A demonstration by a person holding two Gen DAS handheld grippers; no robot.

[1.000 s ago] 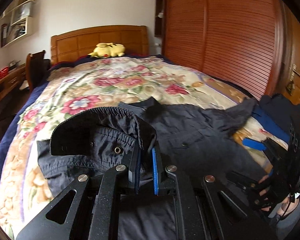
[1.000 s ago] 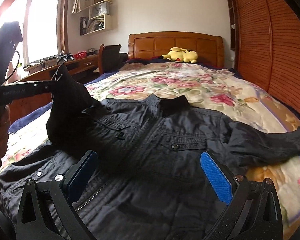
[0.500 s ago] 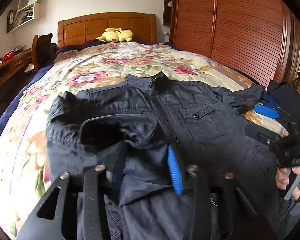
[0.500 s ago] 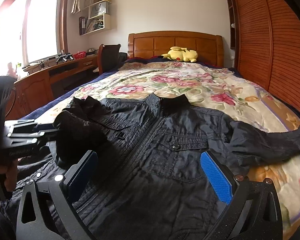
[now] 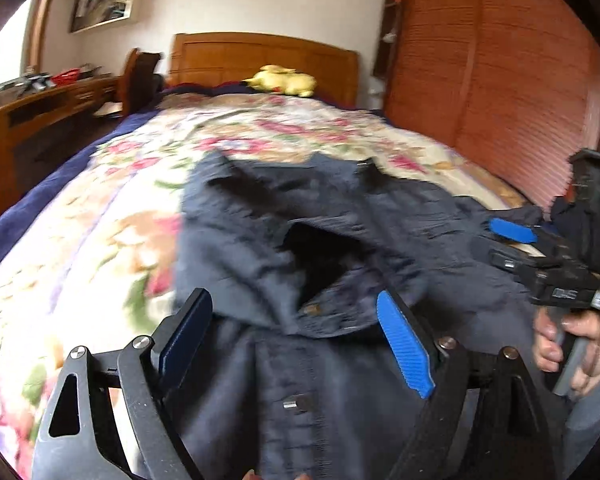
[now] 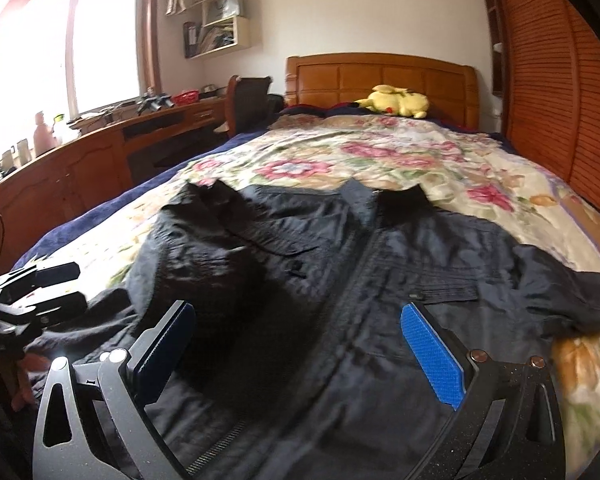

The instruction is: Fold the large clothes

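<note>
Jacket: the dark jacket (image 6: 340,280) lies flat on the flowery bedspread (image 6: 380,152), front up, collar toward the top of the frame, filling the middle and bottom of both views
Left sleeve: in the left view the sleeve (image 5: 284,240) lies folded in over the chest, in the middle of the frame, with its dark cuff opening facing up
Left tongs: the left tongs (image 5: 296,340) are wide open at the bottom of the frame and hold nothing; the jacket sits between and under the blue pads
Right tongs: the right tongs (image 6: 296,352) are wide open too, low over the zip, and hold nothing
What could go wrong: the folded sleeve looks puffy and loose, so it may slide back off if the jacket gets tugged; the cloth looks thin and slippery, so a grab could catch only the top layer, or two layers at once, and make the fold crooked
Only the left view shows: the cuff opening, and the person's right hand (image 5: 568,340) at the right edge
Only the right view shows: the other sleeve (image 6: 572,292) spread out toward the right edge, not yet folded, and the window (image 6: 60,40) in the upper left
</note>
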